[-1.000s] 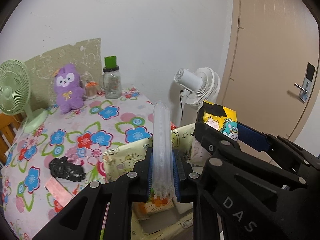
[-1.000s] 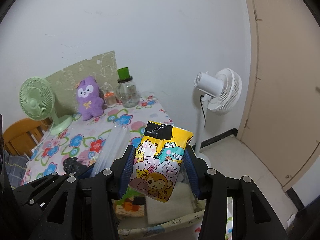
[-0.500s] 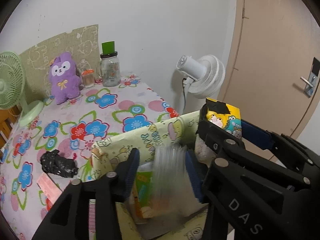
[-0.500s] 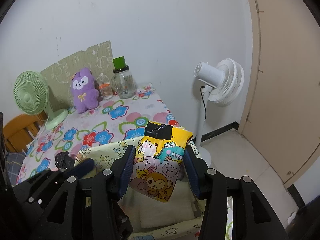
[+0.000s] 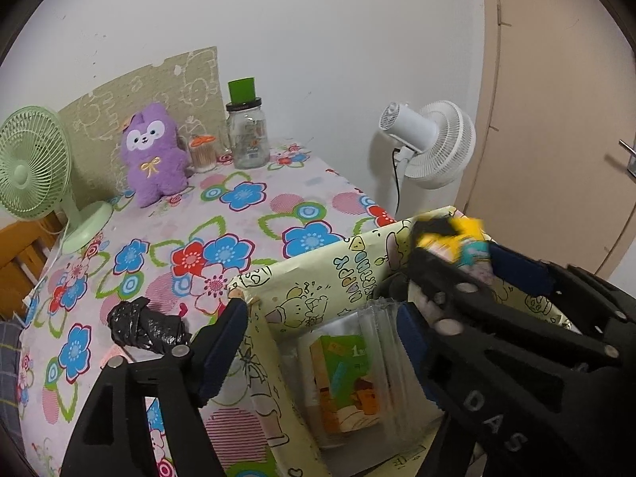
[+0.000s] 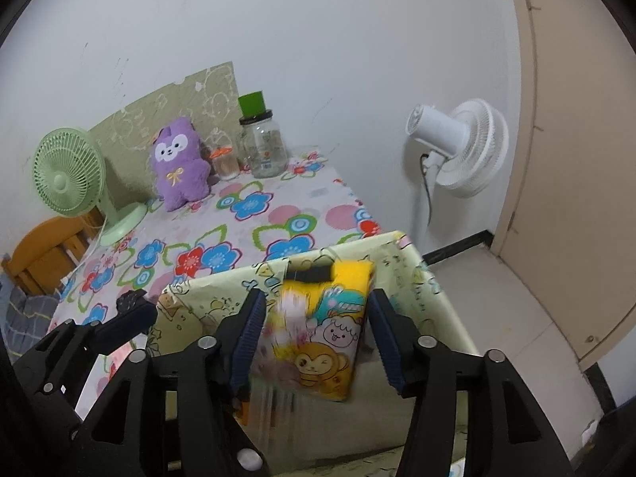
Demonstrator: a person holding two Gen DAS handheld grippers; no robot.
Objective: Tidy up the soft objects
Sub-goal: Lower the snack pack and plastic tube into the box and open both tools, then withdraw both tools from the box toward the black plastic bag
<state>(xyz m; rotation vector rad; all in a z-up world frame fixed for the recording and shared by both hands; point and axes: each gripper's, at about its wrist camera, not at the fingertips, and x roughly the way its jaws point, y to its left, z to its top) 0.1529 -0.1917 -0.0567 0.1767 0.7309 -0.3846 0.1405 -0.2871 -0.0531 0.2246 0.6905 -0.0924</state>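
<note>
A yellow cartoon-print fabric box (image 5: 318,270) stands at the near edge of the flowered table. My left gripper (image 5: 320,312) hangs over it with its jaws opening wide. A clear plastic packet stack (image 5: 377,357) stands inside the box, blurred, close by the right finger and free of the pads. My right gripper (image 6: 318,310) is over the same box (image 6: 417,278) and its jaws are opening too. The yellow animal-print pack (image 6: 326,334) sits blurred between them with gaps at both pads. A purple plush (image 5: 153,155) sits at the back of the table.
A green desk fan (image 5: 31,167), a glass jar with a green cap (image 5: 246,135) and a small orange-lidded jar (image 5: 202,153) stand along the back. A black crumpled bag (image 5: 147,326) lies left of the box. A white floor fan (image 6: 457,143) and a door are on the right.
The left gripper opened and let go of the clear packet stack, which dropped into the box. Both grippers sank toward the box. The right jaws widened off the animal-print pack.
</note>
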